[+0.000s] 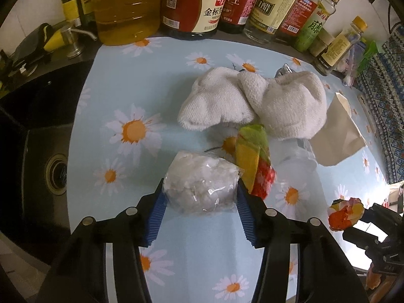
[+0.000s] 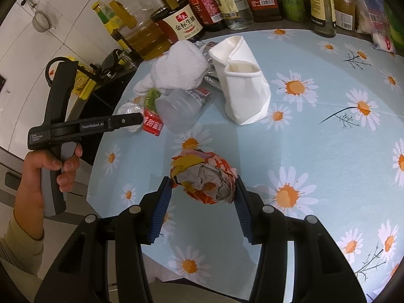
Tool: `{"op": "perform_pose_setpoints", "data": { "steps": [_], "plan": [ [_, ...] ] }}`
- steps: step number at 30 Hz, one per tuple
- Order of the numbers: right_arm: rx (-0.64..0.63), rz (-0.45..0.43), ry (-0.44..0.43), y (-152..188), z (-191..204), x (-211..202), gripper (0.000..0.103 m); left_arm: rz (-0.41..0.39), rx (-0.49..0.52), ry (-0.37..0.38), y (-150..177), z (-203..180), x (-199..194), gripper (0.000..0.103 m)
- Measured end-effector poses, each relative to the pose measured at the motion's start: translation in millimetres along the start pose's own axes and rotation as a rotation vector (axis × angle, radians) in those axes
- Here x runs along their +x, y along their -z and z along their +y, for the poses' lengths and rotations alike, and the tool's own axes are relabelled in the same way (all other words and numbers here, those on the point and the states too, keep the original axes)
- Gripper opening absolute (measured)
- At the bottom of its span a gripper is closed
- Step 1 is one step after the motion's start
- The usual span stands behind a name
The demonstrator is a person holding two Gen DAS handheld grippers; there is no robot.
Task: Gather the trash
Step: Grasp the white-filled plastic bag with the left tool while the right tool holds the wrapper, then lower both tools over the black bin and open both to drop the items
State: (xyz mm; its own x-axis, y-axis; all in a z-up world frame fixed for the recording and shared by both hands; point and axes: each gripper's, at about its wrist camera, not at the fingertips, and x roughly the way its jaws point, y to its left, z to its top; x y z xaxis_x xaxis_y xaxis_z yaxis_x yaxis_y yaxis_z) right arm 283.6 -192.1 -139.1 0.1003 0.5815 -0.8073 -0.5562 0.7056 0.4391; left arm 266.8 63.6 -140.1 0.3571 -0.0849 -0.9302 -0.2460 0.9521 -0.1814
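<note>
My left gripper (image 1: 200, 189) is shut on a crumpled clear plastic wad (image 1: 202, 183) just above the daisy-print tablecloth (image 1: 121, 88). My right gripper (image 2: 204, 185) is shut on a crumpled colourful paper ball (image 2: 203, 178), which also shows in the left wrist view (image 1: 344, 213) at the right edge. Beyond the left gripper lie a yellow-green-red wrapper (image 1: 255, 159), a clear plastic cup (image 2: 180, 107) on its side, a crushed white paper cup (image 2: 241, 80) and a white towel (image 1: 250, 101). The left gripper's body (image 2: 83, 126) shows in the right wrist view.
Oil and sauce bottles (image 1: 192, 5) line the back of the counter. A dark sink with a drain (image 1: 54, 174) lies left of the cloth. A patterned cloth (image 1: 383, 101) is at the right. Foil scraps (image 2: 209, 48) lie behind the towel.
</note>
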Motion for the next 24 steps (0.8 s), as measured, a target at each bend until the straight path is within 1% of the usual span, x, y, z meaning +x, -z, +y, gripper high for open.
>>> {"op": "perform_pose_setpoints", "data": {
  "steps": [6,12,18,24],
  "plan": [
    [-0.034,-0.001,-0.020,7.1,17.4,-0.6,0.050,-0.018,-0.012,0.007,22.5,-0.2,-19.7,0.050],
    [-0.071,0.001,-0.037,20.5,36.7,-2.1,0.050,-0.031,-0.029,0.019,57.6,1.2,-39.0,0.050],
    [-0.097,0.016,-0.055,39.8,54.8,-2.4,0.050,-0.031,-0.050,0.033,96.6,0.8,-53.2,0.050],
    [-0.128,0.035,-0.071,63.3,74.8,-1.2,0.050,-0.037,-0.067,0.050,128.5,-2.2,-66.5,0.050]
  ]
}}
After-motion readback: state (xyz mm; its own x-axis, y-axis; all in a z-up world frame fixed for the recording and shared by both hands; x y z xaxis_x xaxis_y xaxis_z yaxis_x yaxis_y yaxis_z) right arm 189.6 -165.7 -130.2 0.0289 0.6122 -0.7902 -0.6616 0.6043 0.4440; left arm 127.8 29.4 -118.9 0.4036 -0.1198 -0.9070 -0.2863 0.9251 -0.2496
